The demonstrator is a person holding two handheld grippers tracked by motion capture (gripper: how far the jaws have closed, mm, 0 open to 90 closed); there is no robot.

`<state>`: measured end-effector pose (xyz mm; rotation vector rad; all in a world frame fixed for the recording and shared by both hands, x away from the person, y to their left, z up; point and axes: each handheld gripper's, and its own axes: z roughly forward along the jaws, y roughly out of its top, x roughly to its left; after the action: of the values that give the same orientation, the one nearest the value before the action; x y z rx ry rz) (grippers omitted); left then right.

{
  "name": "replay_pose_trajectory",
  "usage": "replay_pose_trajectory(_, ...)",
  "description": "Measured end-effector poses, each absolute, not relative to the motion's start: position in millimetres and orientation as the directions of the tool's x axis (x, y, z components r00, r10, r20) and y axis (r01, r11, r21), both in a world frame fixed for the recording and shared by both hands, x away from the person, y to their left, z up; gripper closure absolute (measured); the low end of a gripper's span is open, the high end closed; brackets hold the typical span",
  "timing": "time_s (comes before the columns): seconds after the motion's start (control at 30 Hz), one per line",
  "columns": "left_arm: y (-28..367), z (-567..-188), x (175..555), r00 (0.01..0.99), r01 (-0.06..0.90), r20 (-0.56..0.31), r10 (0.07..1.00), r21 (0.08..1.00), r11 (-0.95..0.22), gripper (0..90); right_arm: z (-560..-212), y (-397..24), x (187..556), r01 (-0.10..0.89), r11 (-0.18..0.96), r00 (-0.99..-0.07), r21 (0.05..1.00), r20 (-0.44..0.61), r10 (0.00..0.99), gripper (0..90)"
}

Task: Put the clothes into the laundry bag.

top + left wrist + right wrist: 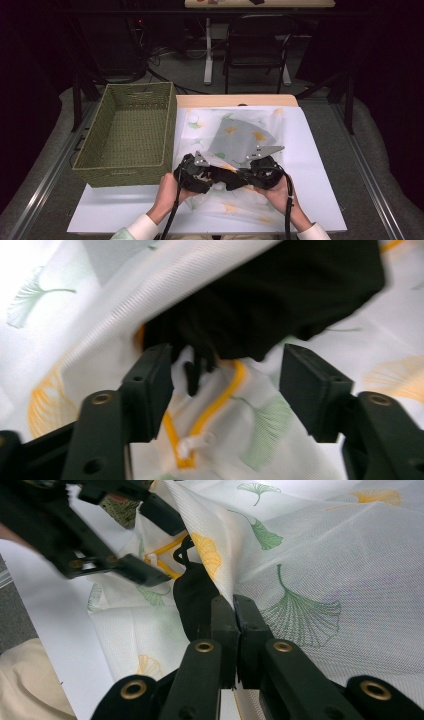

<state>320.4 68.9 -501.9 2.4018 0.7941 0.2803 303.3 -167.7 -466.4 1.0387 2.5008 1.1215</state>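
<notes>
A white mesh bag [250, 132] printed with green and orange leaves lies on the white table top. A black garment [225, 176] sits at its near opening, between my two grippers. In the left gripper view my left gripper [227, 385] stands open over the bag's yellow zip [220, 395] and white pull tab [192, 444]. The black garment [280, 295] lies just beyond its tips, with a dark strap hanging between the jaws, untouched. My right gripper [233, 611] is shut on a fold of the bag's fabric [310, 555], beside the black garment [192, 597]. The left gripper [155, 545] shows open beyond it.
An empty green woven basket [125, 165] stands to the left of the bag, close to my left hand. The white table top [320, 165] extends right of the bag. A black chair [255, 45] and desk legs stand on the floor beyond the table.
</notes>
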Motion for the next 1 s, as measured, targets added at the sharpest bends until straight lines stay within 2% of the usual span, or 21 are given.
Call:
replay_pose_trajectory(0.13, 59, -504, 309, 0.823, 0.459, -0.007, 0.568, 0.599, -0.656, 24.6, -468, -168, 305, 0.524, 0.462, -0.727, 0.716, 0.093, 0.681, 88.5)
replay_pose_trajectory(0.23, 46, -509, 304, 0.829, 0.445, 0.001, 0.56, 0.605, -0.66, 22.2, -468, -167, 304, 0.527, 0.464, -0.726, 0.712, 0.093, 0.681, 88.5)
replay_pose_trajectory(0.47, 18, -514, 303, 0.813, 0.429, 0.014, 0.582, 0.66, -0.617, 25.1, -468, -167, 304, 0.528, 0.466, -0.724, 0.71, 0.09, 0.683, 88.4)
replay_pose_trajectory(0.5, 18, -514, 303, 0.813, 0.429, 0.014, 0.582, 0.66, -0.617, 27.7, -468, -167, 304, 0.528, 0.466, -0.724, 0.71, 0.09, 0.683, 88.4)
replay_pose_trajectory(0.7, 18, -514, 303, 0.813, 0.429, 0.014, 0.582, 0.66, -0.617, 27.7, -468, -167, 304, 0.529, 0.464, -0.723, 0.71, 0.092, 0.684, 88.4)
replay_pose_trajectory(0.73, 8, -529, 328, 0.786, 0.444, 0.027, 0.618, 0.671, -0.594, 27.7, -468, -167, 304, 0.529, 0.464, -0.723, 0.71, 0.092, 0.684, 88.4)
replay_pose_trajectory(0.77, 9, -528, 331, 0.784, 0.441, 0.038, 0.62, 0.668, -0.599, 78.7, -468, -167, 303, 0.527, 0.455, -0.723, 0.718, 0.097, 0.684, 88.7)
replay_pose_trajectory(1.0, 20, -522, 349, 0.735, 0.436, 0.123, 0.666, 0.667, -0.604, 81.1, -464, -169, 303, 0.528, 0.431, -0.721, 0.732, 0.117, 0.683, 88.9)
